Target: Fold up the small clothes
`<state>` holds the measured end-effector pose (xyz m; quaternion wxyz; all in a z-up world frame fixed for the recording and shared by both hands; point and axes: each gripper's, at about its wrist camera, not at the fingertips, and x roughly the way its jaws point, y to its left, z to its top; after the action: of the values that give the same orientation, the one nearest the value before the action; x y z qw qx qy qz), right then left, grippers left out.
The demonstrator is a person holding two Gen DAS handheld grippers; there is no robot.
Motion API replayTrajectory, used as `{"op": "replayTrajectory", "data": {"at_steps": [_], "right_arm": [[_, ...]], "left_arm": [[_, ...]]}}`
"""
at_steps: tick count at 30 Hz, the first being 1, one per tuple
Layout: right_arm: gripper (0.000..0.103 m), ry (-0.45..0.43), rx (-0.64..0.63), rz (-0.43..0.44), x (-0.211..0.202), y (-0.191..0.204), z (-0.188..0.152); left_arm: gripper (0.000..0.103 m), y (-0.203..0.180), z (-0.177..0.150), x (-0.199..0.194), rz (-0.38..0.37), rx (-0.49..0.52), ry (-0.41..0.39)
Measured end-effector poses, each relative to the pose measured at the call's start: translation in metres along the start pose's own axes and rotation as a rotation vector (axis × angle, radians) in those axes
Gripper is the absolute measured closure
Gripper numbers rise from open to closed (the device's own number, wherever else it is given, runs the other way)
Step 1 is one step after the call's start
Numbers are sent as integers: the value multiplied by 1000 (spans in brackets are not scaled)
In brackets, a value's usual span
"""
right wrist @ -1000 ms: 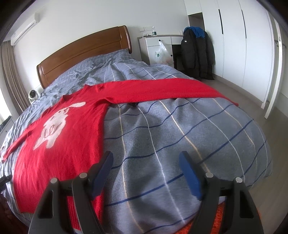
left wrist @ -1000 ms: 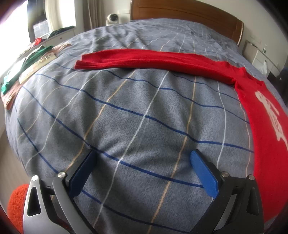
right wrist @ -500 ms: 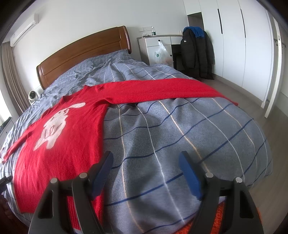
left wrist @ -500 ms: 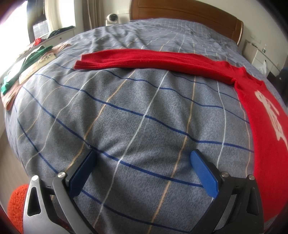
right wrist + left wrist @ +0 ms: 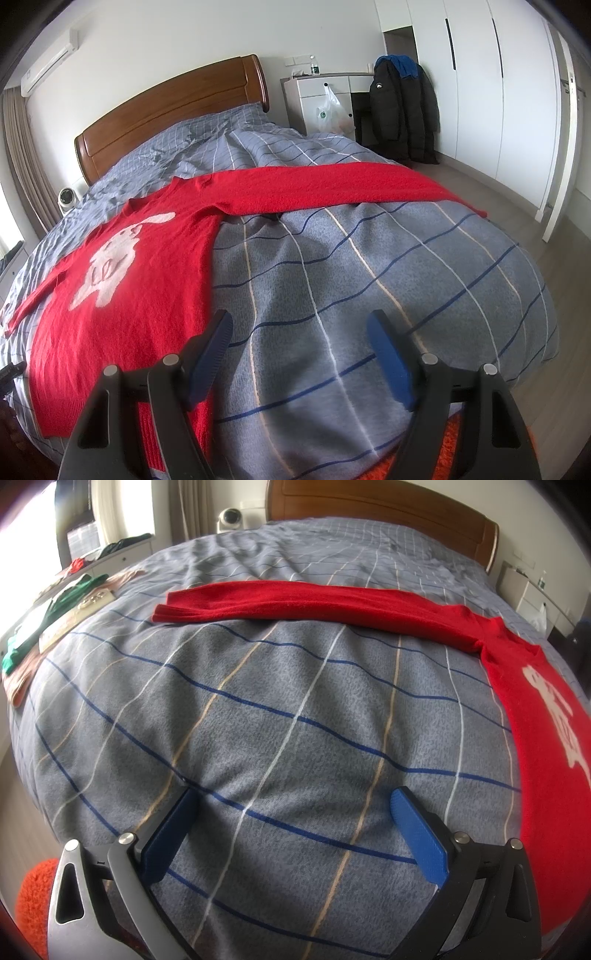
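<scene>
A red knit sweater [image 5: 147, 266] with a white rabbit motif lies flat on the grey checked bed [image 5: 332, 266]. One sleeve [image 5: 332, 188] stretches out to the right edge of the bed. In the left wrist view the other sleeve [image 5: 295, 600] stretches left and the body [image 5: 546, 716] lies at the right. My left gripper [image 5: 291, 805] is open and empty over the bare quilt, short of the sleeve. My right gripper [image 5: 299, 326] is open and empty, its left finger [image 5: 210, 350] just over the sweater's side hem.
Green and pink clothes [image 5: 55, 609] lie at the bed's left edge. A wooden headboard [image 5: 170, 110] stands at the back. A white nightstand [image 5: 325, 99], a black coat [image 5: 402, 110] and wardrobes [image 5: 498, 88] stand to the right. An orange rug [image 5: 33, 897] lies below.
</scene>
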<state>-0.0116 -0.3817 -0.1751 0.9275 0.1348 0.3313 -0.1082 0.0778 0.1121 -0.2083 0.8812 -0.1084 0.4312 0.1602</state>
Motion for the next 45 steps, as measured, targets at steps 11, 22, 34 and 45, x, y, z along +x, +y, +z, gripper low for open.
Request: {"op": "replayTrajectory", "data": {"at_steps": [11,22,34,45], "right_arm": [[28,1,3,-2,0,1,-1],[28,2,4,-2,-1,1,-1],[28,3,4,-2,-1,2,-1],[28,35,22,40,-7,0,6]], "left_arm": [[0,0,0,0,0,0,0],[0,0,0,0,0,0,0],[0,0,-1,0,0,0,-1],[3,9,6,-30,-135,-6,13]]}}
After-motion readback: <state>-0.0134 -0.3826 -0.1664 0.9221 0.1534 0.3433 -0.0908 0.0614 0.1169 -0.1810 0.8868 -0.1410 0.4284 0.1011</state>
